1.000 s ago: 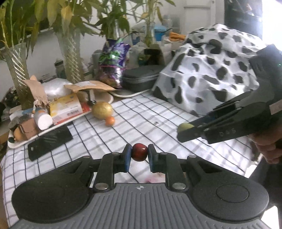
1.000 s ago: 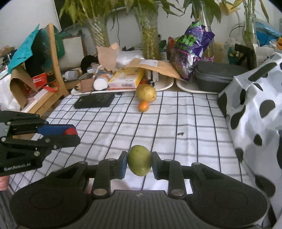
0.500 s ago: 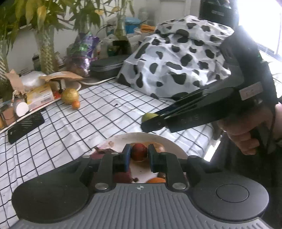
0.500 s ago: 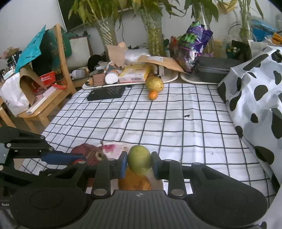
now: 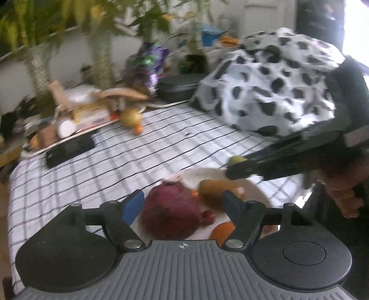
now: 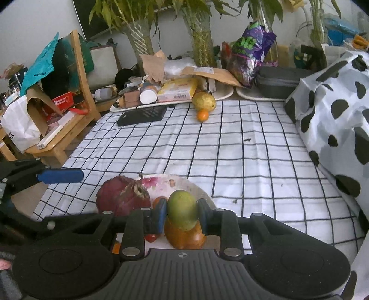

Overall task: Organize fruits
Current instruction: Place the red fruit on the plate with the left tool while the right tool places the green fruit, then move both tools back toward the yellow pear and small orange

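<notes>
Cluttered wooden chair [image 6: 78,76], white wall [image 6: 34,20]

left hand-held gripper [image 5: 183,205] has opened, dropping the small red fruit [image 5: 208,215] onto plate [image 5: 258,191].

Checked tablecloth [image 6: 242,147], cow-print bag [image 6: 334,97] at its right, purple snack bag [image 6: 251,53], grey zip case [image 6: 279,80] behind.

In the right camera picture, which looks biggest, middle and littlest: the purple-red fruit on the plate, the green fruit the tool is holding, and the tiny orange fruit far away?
1. Purple-red fruit, biggest.
2. Green fruit, held in the right tool.
3. Tiny orange fruit, smallest.

The orange one lies much farther from the camera, so it may look smaller than it is.
</notes>
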A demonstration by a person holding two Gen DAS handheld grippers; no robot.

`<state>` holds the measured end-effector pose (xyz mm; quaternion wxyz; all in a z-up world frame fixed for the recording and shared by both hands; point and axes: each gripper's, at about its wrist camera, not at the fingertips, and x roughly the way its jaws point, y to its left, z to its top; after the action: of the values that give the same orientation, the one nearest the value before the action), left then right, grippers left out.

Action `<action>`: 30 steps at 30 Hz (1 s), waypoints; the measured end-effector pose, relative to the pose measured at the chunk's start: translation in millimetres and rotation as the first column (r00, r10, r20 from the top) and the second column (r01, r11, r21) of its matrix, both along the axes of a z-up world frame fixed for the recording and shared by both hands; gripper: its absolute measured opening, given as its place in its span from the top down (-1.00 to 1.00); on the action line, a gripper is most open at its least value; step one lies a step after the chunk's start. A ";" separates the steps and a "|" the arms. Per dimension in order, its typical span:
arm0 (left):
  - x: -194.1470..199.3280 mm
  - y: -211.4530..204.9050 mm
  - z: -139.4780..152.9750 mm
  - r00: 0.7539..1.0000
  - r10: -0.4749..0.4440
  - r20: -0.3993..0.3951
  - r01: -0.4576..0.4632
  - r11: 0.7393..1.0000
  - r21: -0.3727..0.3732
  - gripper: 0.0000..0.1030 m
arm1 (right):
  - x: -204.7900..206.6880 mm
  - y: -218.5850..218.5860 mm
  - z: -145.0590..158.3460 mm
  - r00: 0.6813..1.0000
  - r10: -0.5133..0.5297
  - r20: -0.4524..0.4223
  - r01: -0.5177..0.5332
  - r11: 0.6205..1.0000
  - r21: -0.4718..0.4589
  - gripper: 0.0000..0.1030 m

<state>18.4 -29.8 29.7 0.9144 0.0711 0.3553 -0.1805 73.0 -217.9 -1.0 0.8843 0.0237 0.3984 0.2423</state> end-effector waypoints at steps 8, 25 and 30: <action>3.3 5.5 0.4 0.999 0.033 -0.011 -0.033 0.999 0.010 -0.41 | 0.0 9.1 -6.6 0.997 0.050 -0.057 -0.049 0.999 0.011 0.41; 9.8 3.5 -7.8 0.998 0.051 -0.035 -0.050 0.997 0.051 -0.41 | -1.7 3.6 -2.3 1.000 -0.005 -0.013 0.005 1.000 0.015 -0.69; 10.9 4.3 -8.6 0.998 0.051 -0.038 -0.049 0.997 0.053 -0.41 | -0.8 3.9 -2.7 1.000 -0.028 0.001 0.028 0.999 -0.018 -0.90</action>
<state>29.3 -25.5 21.1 0.9094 0.0822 0.3793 -0.1495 72.3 -214.0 -3.7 0.8878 0.0211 0.4001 0.2263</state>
